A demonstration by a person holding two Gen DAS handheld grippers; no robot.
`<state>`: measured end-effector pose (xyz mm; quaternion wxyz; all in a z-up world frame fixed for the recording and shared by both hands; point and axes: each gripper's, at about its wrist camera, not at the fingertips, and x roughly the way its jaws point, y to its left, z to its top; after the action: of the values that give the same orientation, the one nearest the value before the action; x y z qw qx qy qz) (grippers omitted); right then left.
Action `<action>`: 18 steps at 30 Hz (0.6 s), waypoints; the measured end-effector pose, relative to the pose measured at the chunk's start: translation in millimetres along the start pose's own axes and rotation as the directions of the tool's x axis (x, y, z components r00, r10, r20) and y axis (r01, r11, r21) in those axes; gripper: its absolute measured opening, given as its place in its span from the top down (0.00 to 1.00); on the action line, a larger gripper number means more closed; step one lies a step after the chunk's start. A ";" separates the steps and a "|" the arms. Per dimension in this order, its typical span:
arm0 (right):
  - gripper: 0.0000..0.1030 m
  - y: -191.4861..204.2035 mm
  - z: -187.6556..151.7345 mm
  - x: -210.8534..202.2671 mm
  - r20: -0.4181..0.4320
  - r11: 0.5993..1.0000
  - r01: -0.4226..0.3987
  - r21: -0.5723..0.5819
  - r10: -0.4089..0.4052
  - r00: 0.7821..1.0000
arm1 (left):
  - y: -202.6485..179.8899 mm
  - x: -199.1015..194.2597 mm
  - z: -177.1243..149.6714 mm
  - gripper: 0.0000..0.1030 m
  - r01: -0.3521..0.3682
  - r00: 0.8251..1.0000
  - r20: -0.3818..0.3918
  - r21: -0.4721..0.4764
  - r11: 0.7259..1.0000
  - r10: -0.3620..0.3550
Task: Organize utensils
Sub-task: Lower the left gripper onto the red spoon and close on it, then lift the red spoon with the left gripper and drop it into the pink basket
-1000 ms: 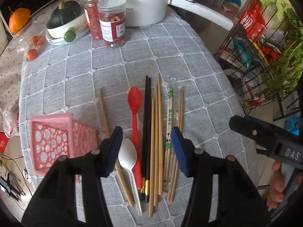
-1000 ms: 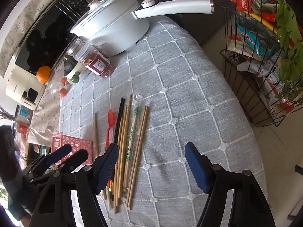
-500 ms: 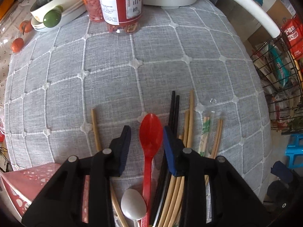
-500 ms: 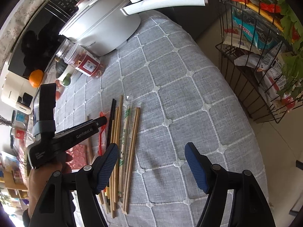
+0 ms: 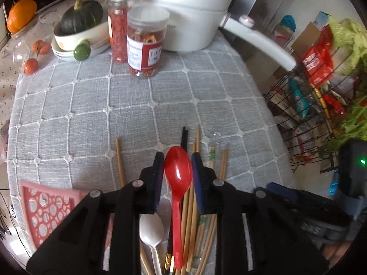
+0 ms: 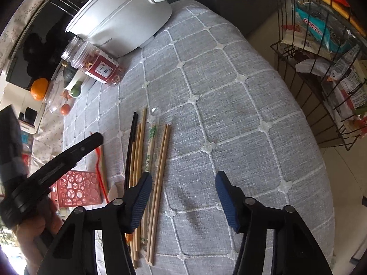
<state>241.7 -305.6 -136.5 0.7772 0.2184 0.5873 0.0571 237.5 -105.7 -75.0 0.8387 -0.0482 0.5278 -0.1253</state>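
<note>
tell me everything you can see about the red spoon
The red spoon looks like glossy plastic, with an oval bowl facing up and a slim straight handle running back toward the camera. Its bowl sits between the pads of the left gripper, whose jaws have just been closing on it. The handle lies over the chopsticks, beside a white spoon.

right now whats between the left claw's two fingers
The red spoon's bowl sits between the left claw fingers, which have just been closing on it; left wrist view.

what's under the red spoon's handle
The red spoon, its bowl between the left tool's just-closing jaws, has its handle lying over wooden chopsticks and the black pair. Cloth beneath is hidden.
</note>
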 end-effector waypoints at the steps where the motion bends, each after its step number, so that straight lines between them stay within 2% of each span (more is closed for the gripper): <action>1: 0.51 2.4 0.9 4.3 -0.004 1.000 -0.012 -0.009 0.012 1.000 | 0.5 -13.3 -3.2 0.75 0.015 0.999 0.029 0.008 1.000 -0.015; 3: 0.61 8.6 2.4 10.4 -0.009 0.999 -0.018 -0.029 0.018 1.000 | -7.0 -33.7 -9.9 0.75 0.042 0.996 0.081 0.029 0.999 -0.044; 5: 0.65 16.0 6.1 16.3 -0.008 0.998 -0.014 -0.053 0.014 1.000 | -7.2 -54.0 -18.6 0.76 0.070 0.989 0.127 0.043 0.997 -0.075; 7: 0.68 18.8 9.1 24.5 -0.013 0.999 -0.017 -0.048 0.017 1.000 | -10.0 -67.6 -29.1 0.91 0.090 0.983 0.157 0.057 0.994 -0.098; 10: 0.72 19.7 11.1 38.8 -0.033 0.999 -0.023 -0.028 0.022 0.999 | -5.1 -88.6 -44.7 0.93 0.120 0.974 0.189 0.059 0.991 -0.129; 13: 0.75 26.1 12.9 53.6 -0.034 0.999 0.015 -0.045 -0.016 0.999 | -4.1 -94.4 -54.1 0.94 0.086 0.969 0.223 0.076 0.993 -0.101; 16: 0.77 38.3 14.4 56.4 -0.009 0.994 0.062 -0.089 -0.063 0.998 | 7.5 -98.1 -67.3 0.94 0.120 0.961 0.245 0.050 0.992 -0.129; 18: 0.87 46.9 11.1 58.3 0.015 0.983 0.125 -0.136 -0.124 0.992 | 15.1 -99.5 -74.9 0.94 0.129 0.960 0.248 0.023 0.991 -0.131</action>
<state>277.8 -246.4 -166.7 0.7942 0.1280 0.5921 0.0477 131.7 -61.4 -24.2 0.8885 -0.0955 0.4135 -0.1748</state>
